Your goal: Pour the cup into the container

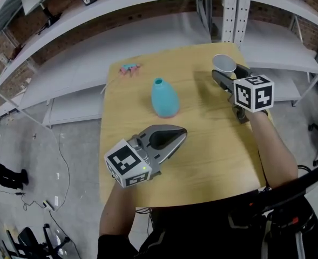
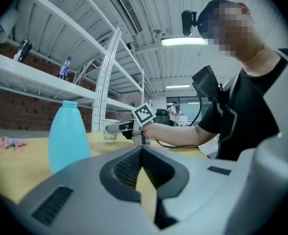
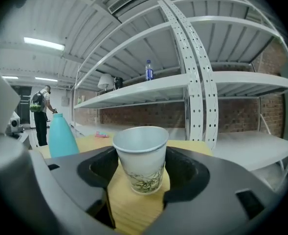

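Broadly, the room is a workshop with long white metal shelving (image 1: 148, 15) against brick walls and a grey floor (image 1: 67, 144), all beyond and to either side of both sets of fingers. Under them is a pale wooden table (image 1: 212, 161), flat, smooth and mostly bare, so probably a little slippery for light things.

The left gripper (image 1: 180, 133) rests low over the near part of the table with its fingers pressed together on nothing. Beyond those fingers, and well apart to the left of the right fingers, stands the turquoise plastic bottle-shaped container (image 1: 164, 99), upright. Its body is broad and its open neck narrow. It looks light enough to tip if knocked, and the small mouth would call for a careful, close pour.

The right gripper (image 1: 229, 72) has its fingers spread wide and pinching the white paper cup (image 3: 141, 160), which has a green sprig print low on its wall. The cup is upright or nearly so, at table level by the far right corner. I cannot see what is inside it. Such a cup is light and thin-walled and would buckle under a hard squeeze. The mid-wall below the rolled rim, where it is held now, looks the best place to hold it.

Far left of both sets of fingers lies a small pink-and-blue object (image 1: 130, 68), too small to identify.
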Action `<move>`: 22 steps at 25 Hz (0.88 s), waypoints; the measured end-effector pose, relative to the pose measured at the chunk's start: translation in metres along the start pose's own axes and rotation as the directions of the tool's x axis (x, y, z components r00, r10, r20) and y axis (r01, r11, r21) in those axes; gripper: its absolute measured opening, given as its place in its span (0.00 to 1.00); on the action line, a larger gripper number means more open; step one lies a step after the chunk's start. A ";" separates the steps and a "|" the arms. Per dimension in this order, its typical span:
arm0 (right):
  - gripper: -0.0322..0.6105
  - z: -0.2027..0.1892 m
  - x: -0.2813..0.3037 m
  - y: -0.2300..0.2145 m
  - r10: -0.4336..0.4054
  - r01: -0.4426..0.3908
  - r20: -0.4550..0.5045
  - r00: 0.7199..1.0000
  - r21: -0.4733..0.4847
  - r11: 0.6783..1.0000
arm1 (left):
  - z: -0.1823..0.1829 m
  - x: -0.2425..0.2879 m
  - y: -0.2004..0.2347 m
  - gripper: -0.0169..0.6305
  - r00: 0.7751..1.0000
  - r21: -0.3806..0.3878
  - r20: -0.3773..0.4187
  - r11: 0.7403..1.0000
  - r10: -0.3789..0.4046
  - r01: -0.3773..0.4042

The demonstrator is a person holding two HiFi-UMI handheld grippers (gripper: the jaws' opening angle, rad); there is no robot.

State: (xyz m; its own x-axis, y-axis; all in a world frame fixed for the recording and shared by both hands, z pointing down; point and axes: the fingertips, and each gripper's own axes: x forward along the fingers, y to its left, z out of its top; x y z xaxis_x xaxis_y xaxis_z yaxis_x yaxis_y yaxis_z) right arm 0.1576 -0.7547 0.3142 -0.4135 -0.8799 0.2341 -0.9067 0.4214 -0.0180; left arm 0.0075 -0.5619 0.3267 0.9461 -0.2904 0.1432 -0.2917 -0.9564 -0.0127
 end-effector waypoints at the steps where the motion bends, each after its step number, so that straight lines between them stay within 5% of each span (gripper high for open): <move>1: 0.52 -0.003 0.001 0.000 0.000 0.000 -0.012 1.000 -0.003 1.000 | 0.000 0.000 0.000 0.02 1.000 0.002 -0.001 1.000 -0.001 0.001; 16: 0.52 -0.018 0.008 -0.001 0.027 -0.026 -0.035 0.999 0.027 0.999 | -0.001 0.000 0.001 0.02 1.000 0.007 -0.002 1.000 0.000 0.000; 22: 0.60 -0.017 -0.005 -0.002 0.022 -0.021 -0.004 1.000 0.032 0.999 | -0.003 0.001 0.000 0.02 1.000 0.010 -0.004 1.000 -0.004 0.004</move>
State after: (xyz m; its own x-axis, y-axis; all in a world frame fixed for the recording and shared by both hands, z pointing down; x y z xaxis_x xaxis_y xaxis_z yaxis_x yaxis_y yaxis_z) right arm 0.1632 -0.7471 0.3295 -0.4326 -0.8696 0.2380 -0.8999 0.4328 -0.0545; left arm 0.0085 -0.5618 0.3295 0.9469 -0.2861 0.1468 -0.2860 -0.9580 -0.0221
